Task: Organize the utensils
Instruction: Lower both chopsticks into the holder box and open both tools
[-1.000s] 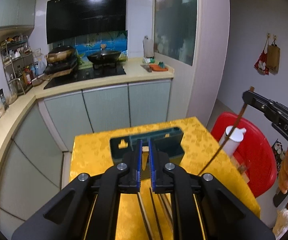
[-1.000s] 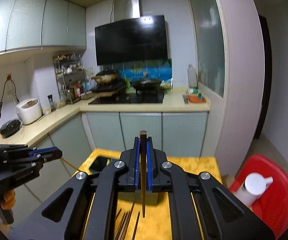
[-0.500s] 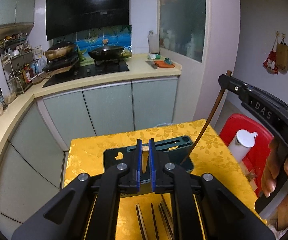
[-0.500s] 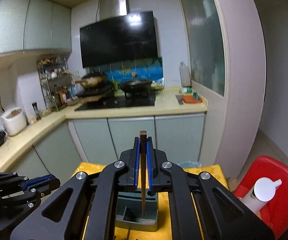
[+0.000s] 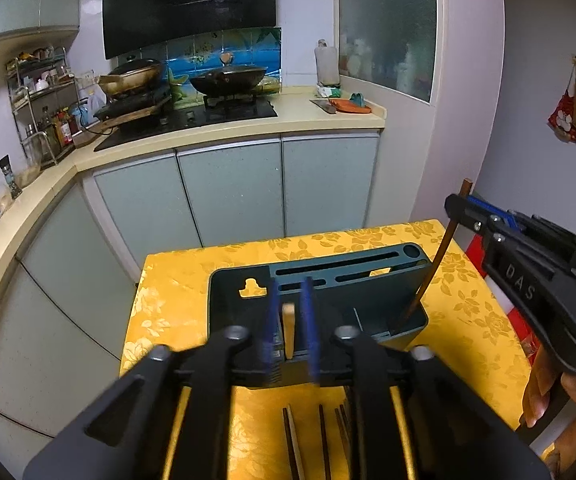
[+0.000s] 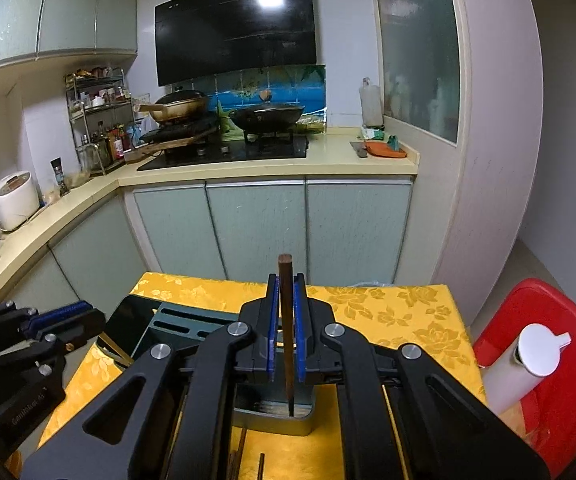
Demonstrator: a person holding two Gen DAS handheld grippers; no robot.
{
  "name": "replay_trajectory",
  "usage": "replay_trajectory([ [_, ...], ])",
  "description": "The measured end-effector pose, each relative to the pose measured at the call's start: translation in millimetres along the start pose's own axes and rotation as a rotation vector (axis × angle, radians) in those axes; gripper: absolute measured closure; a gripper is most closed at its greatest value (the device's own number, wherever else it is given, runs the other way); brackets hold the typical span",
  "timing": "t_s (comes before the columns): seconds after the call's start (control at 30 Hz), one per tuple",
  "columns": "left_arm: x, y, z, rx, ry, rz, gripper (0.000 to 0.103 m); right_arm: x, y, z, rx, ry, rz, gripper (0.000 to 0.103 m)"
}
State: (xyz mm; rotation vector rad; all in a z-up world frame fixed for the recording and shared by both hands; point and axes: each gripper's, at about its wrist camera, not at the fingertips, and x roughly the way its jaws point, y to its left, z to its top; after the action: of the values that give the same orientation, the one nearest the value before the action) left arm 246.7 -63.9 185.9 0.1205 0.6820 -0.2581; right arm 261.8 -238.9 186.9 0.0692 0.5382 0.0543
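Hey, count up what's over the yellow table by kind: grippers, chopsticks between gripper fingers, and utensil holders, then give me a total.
Grippers: 2 (left gripper, jaws opening; right gripper, clamped)
Chopsticks between fingers: 2 (light chopstick in the left, dark chopstick in the right)
Utensil holders: 1 (green holder)
Total: 5
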Motion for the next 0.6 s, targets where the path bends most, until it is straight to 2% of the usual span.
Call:
replay_trajectory([
  [0.03,-1.6,-1.6,0.2,0.002,-0.007,0.005,0.062,0.0,0.9,-0.3,-0.001,0.003,0.006,0.092],
  [0.1,-7.1,-4.5,0.7,0.015,-0.032,0.027,0.051,-3.5,2.3,-1.7,0.002,-0.001,0.015,0.072],
  [0.13,-9.7,-5.9,0.8,0.022,-0.042,0.033,0.046,-6.6,2.0,-1.8,0.007,-0.013,0.010,0.052],
  [0.17,-11.6,-6.1,1.3,0.026,-0.048,0.038,0.044,-10.8,1.6,-1.7,0.014,-0.030,0.002,0.041],
  [0.43,-38.2,11.8,-1.4,-0.008,-0.098,0.078,0.015,-50.8,-9.7,-4.3,0.024,-0.086,0.004,0.038],
  [0.6,-53.7,22.2,-20.3,-0.014,-0.128,0.112,0.008,-85.3,-18.4,-27.3,0.021,-0.113,0.027,0.032],
])
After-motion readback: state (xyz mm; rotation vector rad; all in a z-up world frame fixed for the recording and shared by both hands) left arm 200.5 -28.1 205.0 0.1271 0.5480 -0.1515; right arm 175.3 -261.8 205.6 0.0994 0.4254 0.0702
